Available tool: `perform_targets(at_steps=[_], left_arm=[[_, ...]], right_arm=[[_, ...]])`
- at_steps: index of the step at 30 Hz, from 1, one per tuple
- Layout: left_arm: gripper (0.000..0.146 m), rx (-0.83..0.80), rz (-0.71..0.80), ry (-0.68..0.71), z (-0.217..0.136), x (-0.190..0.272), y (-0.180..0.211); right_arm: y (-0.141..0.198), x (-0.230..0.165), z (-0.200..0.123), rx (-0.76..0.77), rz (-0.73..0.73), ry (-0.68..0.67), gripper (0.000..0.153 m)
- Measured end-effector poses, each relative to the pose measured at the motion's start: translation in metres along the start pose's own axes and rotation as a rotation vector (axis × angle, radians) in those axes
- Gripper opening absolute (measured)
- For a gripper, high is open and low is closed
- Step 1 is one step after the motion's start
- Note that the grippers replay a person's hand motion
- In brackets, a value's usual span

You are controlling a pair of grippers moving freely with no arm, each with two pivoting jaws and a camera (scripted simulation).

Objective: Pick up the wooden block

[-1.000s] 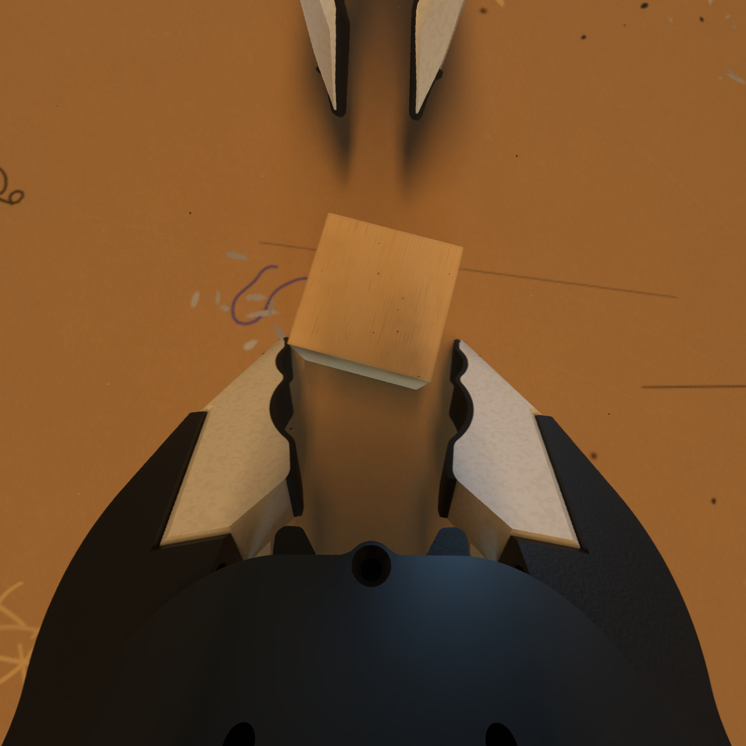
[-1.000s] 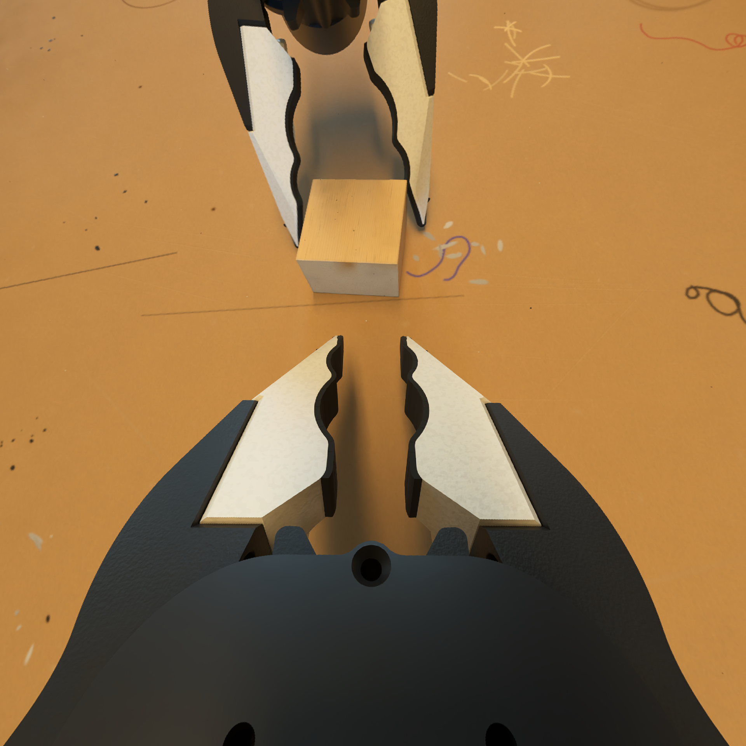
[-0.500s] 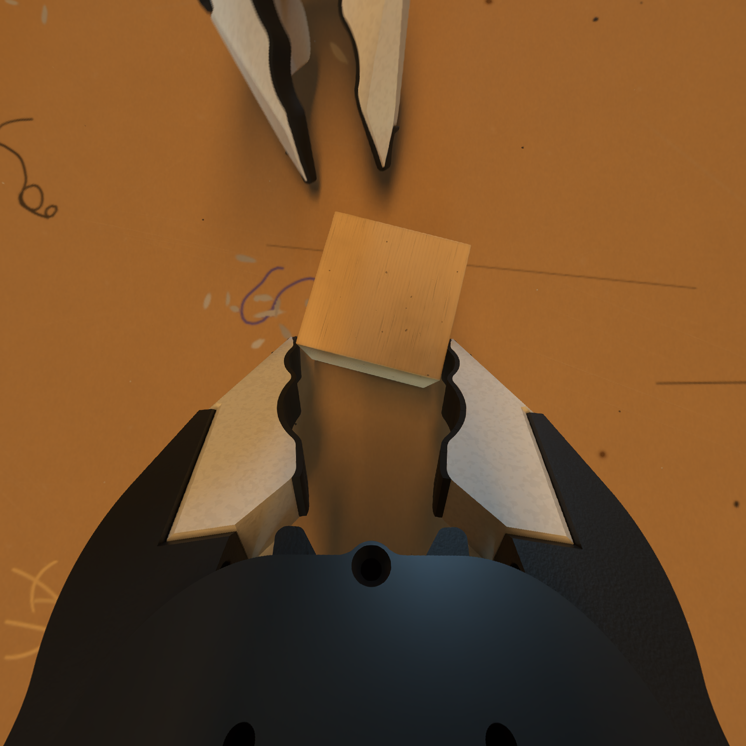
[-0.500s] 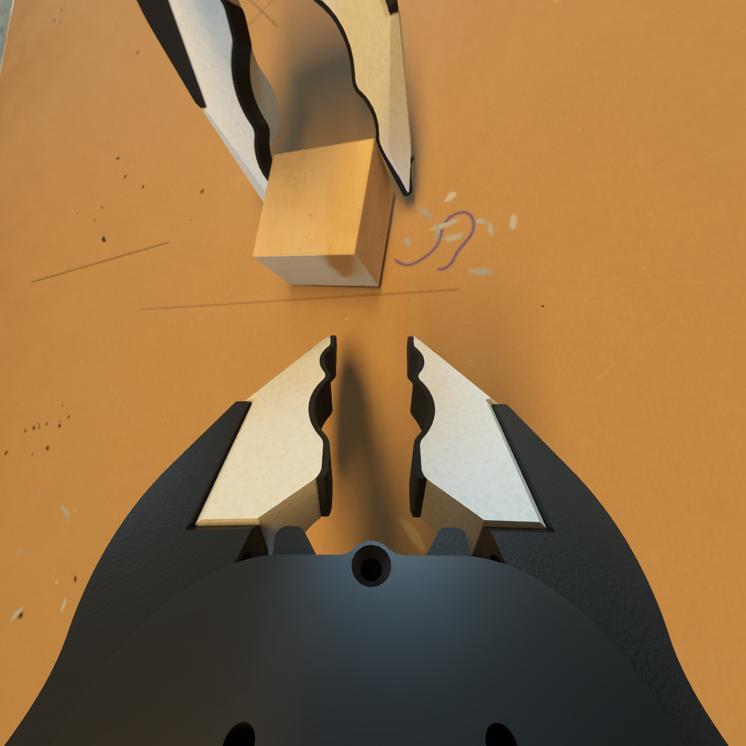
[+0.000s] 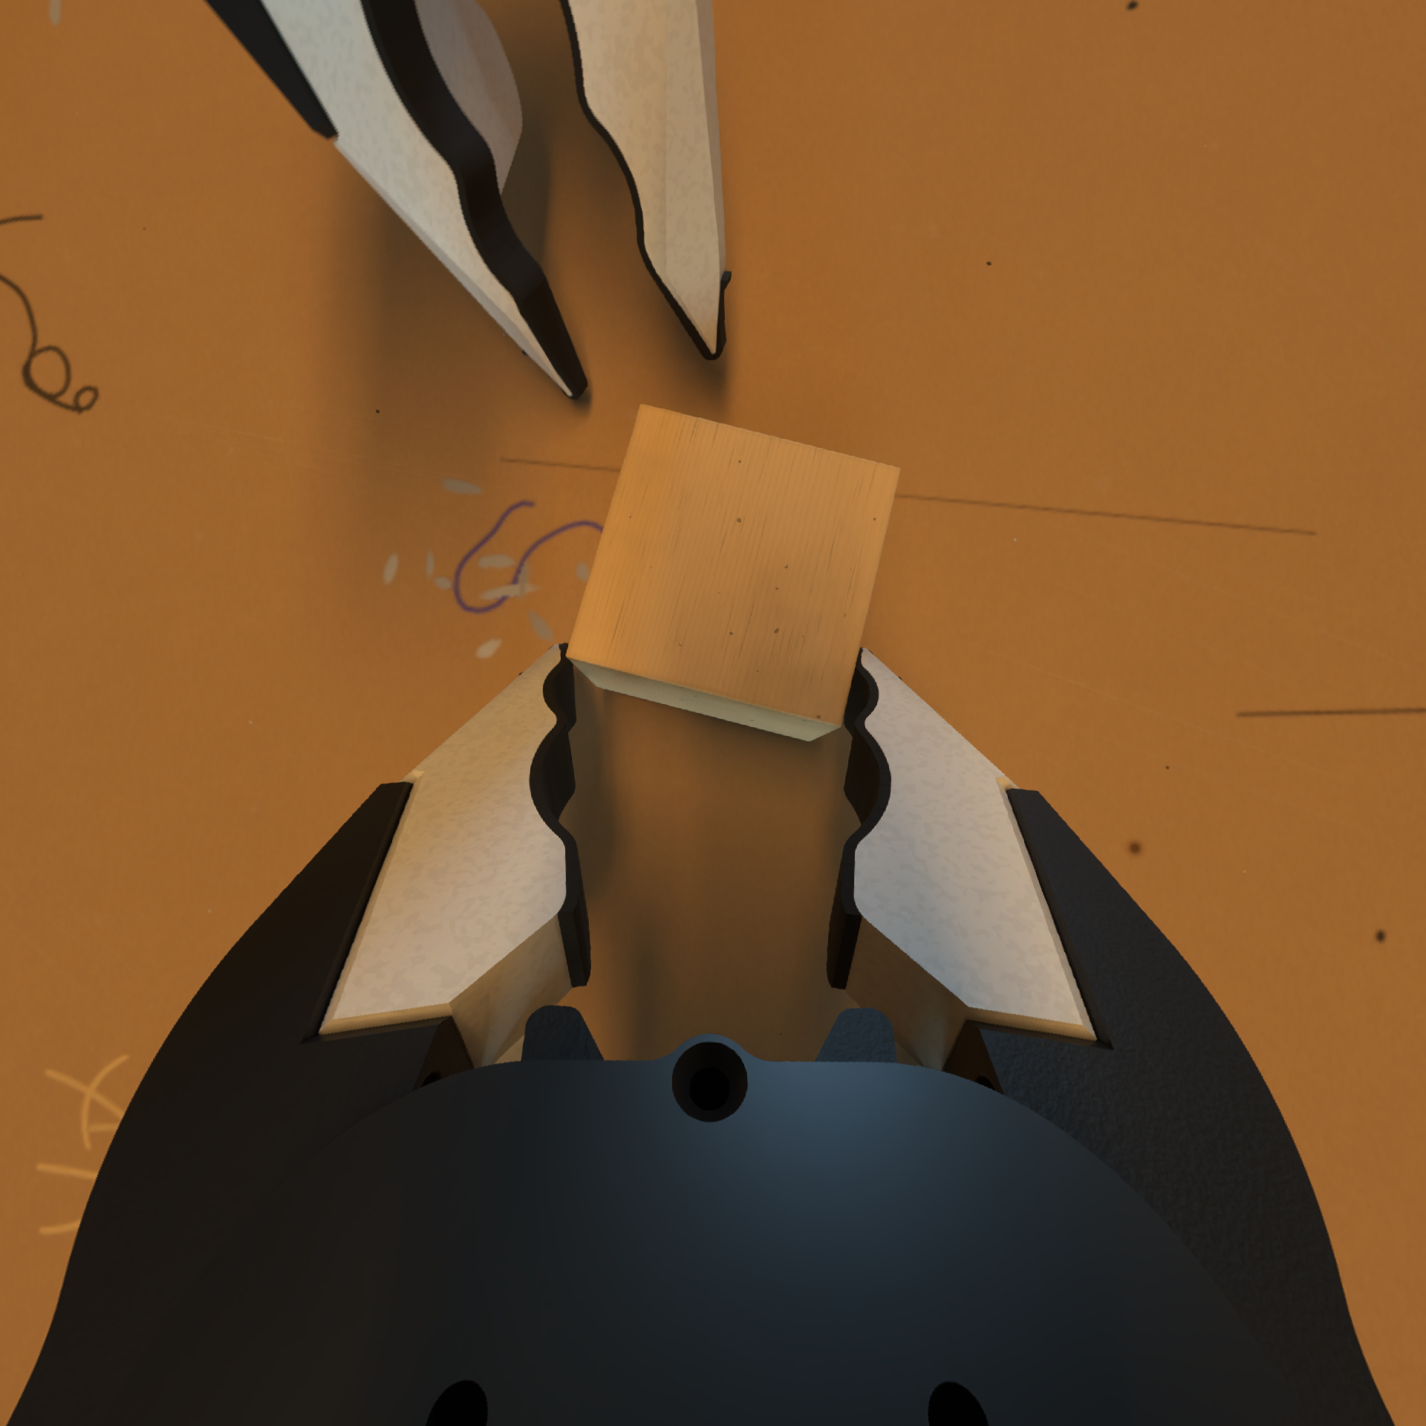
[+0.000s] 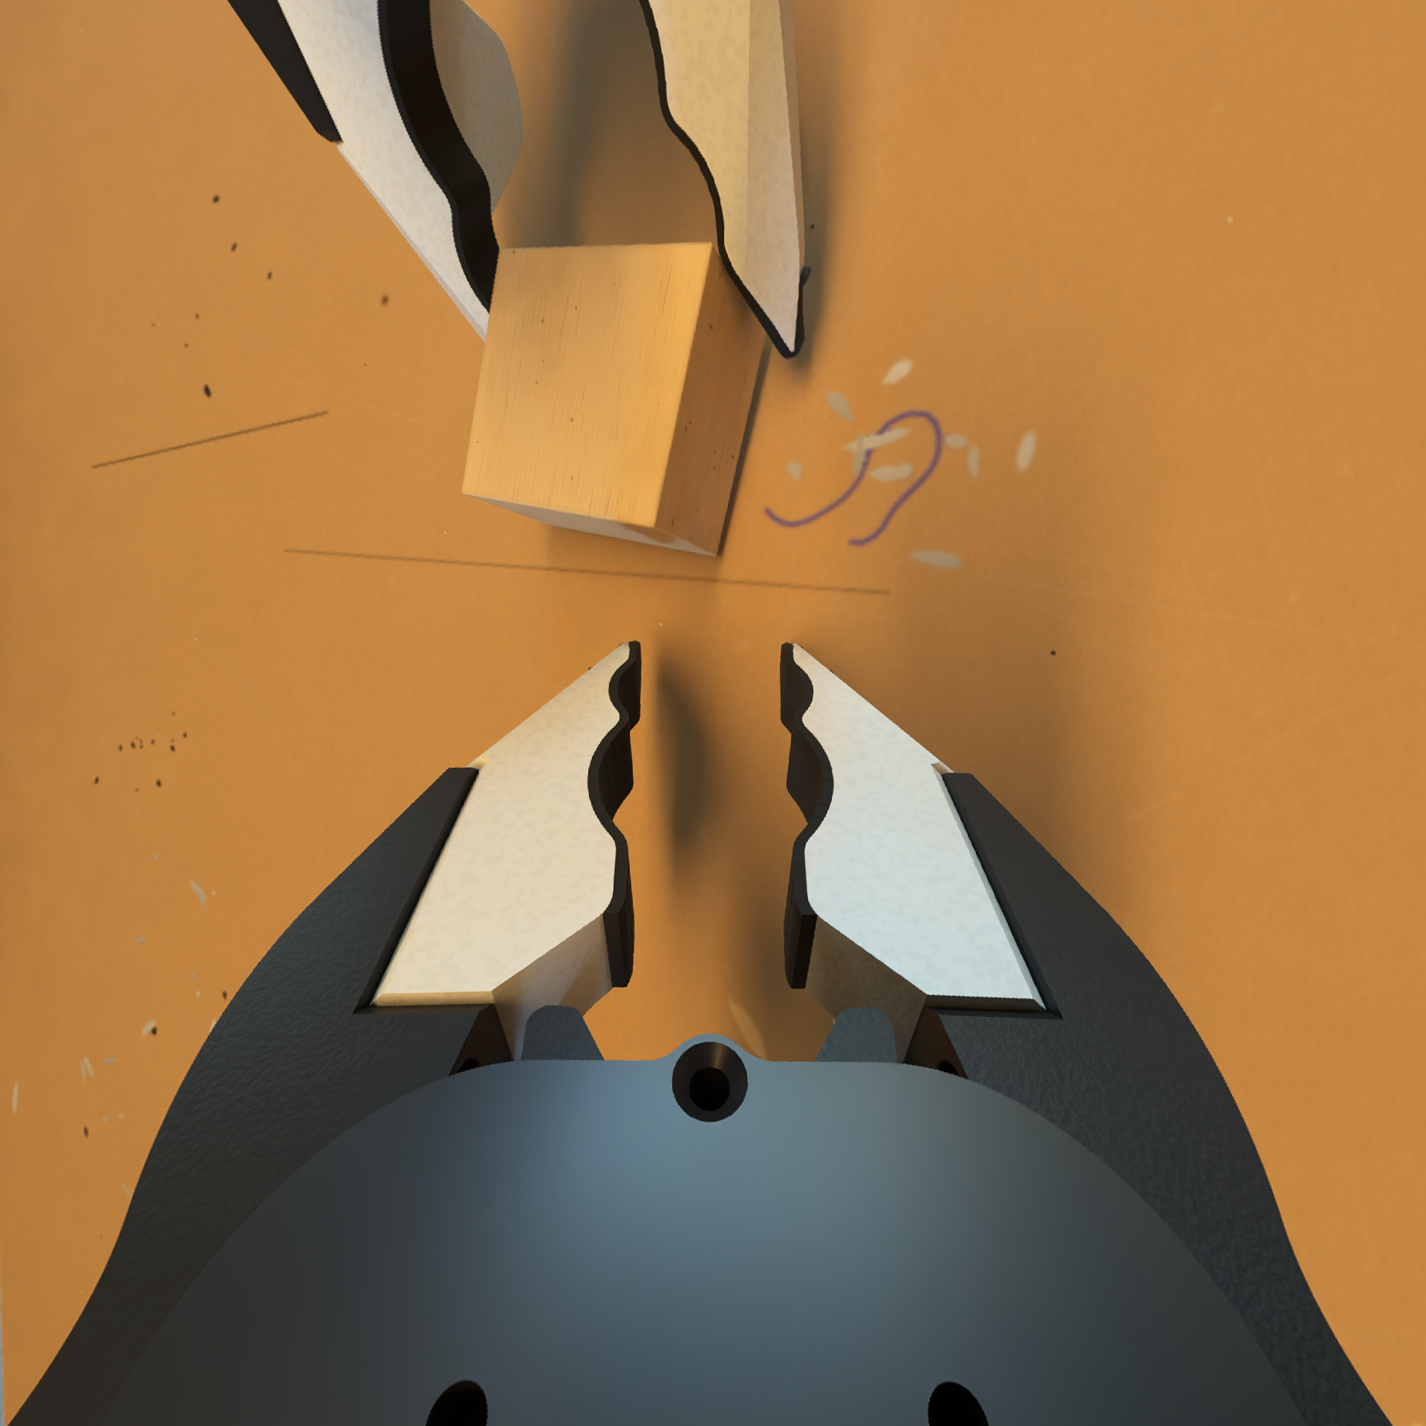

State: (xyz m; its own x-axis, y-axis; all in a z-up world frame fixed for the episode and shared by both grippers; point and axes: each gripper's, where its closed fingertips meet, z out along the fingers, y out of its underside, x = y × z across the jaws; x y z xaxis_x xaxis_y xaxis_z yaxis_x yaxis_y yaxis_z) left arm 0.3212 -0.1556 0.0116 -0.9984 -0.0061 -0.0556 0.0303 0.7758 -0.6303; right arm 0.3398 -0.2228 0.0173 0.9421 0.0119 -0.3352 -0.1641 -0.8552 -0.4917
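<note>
Left gripper now clamps wooden block (skewed).

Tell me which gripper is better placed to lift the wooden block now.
Left. The left gripper has its fingertips on either side of the wooden block, apparently touching it. The right gripper is open, empty, and short of the block on the orange tabletop.

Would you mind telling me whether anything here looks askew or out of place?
The wooden block sits skewed between the left gripper fingertips, so only its near corners are caught. The right gripper is open and empty.
</note>
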Motion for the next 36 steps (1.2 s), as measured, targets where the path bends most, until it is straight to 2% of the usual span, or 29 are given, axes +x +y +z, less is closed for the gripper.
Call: perform_targets(at_steps=[3,12,16,19,21,24,27,29,31,34,36], left_arm=[[0.071,0.004,-0.012,0.001,0.000,0.000,0.001],[0.071,0.030,-0.023,-0.017,0.001,-0.002,-0.001],[0.071,0.026,-0.020,-0.007,0.002,-0.001,-0.001],[0.071,0.031,-0.017,0.002,0.002,-0.001,-0.002],[0.071,0.029,-0.012,0.003,0.002,-0.001,-0.001],[0.071,0.032,-0.013,-0.003,0.000,-0.003,0.001],[0.071,0.039,-0.029,-0.006,-0.002,-0.004,0.004],[0.071,0.044,-0.033,-0.011,-0.004,-0.004,0.005],[0.071,0.052,-0.038,-0.017,-0.005,-0.004,0.006],[0.071,0.061,-0.042,-0.026,-0.008,-0.005,0.006],[0.071,0.070,-0.040,-0.034,-0.010,-0.006,0.005]], right_arm=[[0.006,0.000,-0.004,0.016,0.034,0.042,0.037],[0.019,-0.016,-0.011,0.243,0.439,0.098,0.043],[0.017,-0.016,-0.008,0.337,0.529,0.208,0.043],[0.012,-0.008,-0.009,0.348,0.411,0.307,0.047],[0.011,-0.008,-0.007,0.291,0.241,0.363,0.060],[0.008,-0.013,0.001,0.166,0.029,0.415,0.088],[0.007,-0.013,0.007,0.108,-0.072,0.424,0.093],[0.006,-0.011,0.008,0.106,-0.106,0.406,0.084],[0.006,-0.010,0.008,0.122,-0.123,0.375,0.066],[0.003,-0.007,0.004,0.137,-0.151,0.395,0.058],[0.000,-0.006,-0.001,0.170,-0.166,0.414,0.026]])
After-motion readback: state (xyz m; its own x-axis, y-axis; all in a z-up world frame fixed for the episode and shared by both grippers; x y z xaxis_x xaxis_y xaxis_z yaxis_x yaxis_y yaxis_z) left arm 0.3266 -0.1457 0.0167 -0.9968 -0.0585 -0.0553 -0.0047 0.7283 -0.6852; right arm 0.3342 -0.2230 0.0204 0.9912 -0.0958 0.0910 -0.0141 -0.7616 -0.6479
